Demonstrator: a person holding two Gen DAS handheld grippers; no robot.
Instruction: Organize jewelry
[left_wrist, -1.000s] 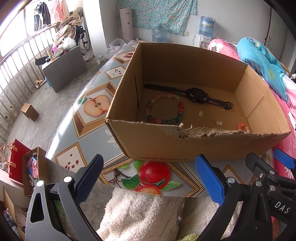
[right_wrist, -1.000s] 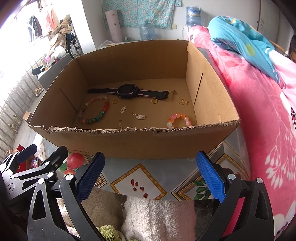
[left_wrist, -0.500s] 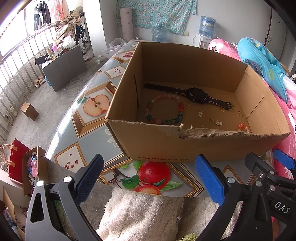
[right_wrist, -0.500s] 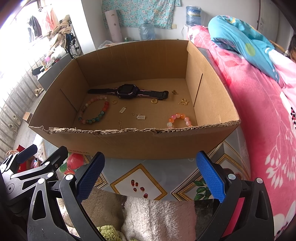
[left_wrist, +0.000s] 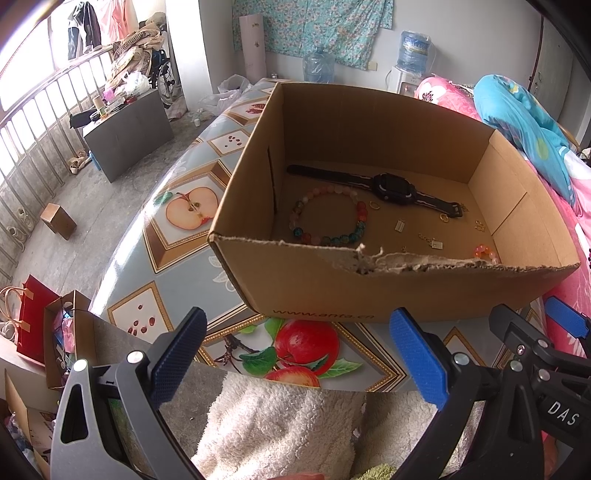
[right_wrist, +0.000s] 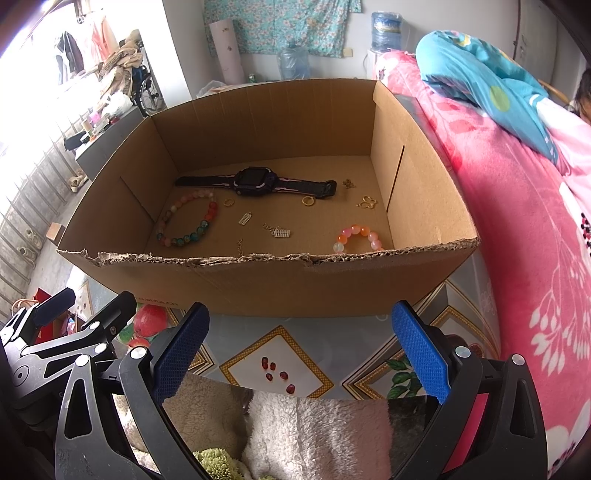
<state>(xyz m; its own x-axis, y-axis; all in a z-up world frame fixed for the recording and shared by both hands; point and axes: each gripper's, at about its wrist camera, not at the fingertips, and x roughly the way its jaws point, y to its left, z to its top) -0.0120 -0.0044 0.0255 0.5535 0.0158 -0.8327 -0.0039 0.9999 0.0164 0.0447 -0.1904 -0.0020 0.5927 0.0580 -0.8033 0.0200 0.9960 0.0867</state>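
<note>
Both jaws are gaping wide, gripping nothing, with the left gripper (left_wrist: 301, 354) and right gripper (right_wrist: 301, 350) hovering short of the cardboard box (right_wrist: 266, 282). Inside it, the beaded bracelet (right_wrist: 186, 221) is lying by the left wall, looking light, rigid-beaded, roll-prone; pinching across its beads seems safest. Fruit-print tablecloth (left_wrist: 177, 236) is covering the table beneath, pink bedding (right_wrist: 517, 221) lying beside

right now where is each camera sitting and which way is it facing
Left wrist: on the left gripper, near the box's left corner, looking forward and down into the cardboard box; its blue fingers stand apart, and the right gripper shows at the right edge.
Right wrist: on the right gripper, facing the box's front wall squarely; the left gripper shows at lower left.
Shared: box, black watch, multicolour bead bracelet, fruit-print tablecloth.
</note>
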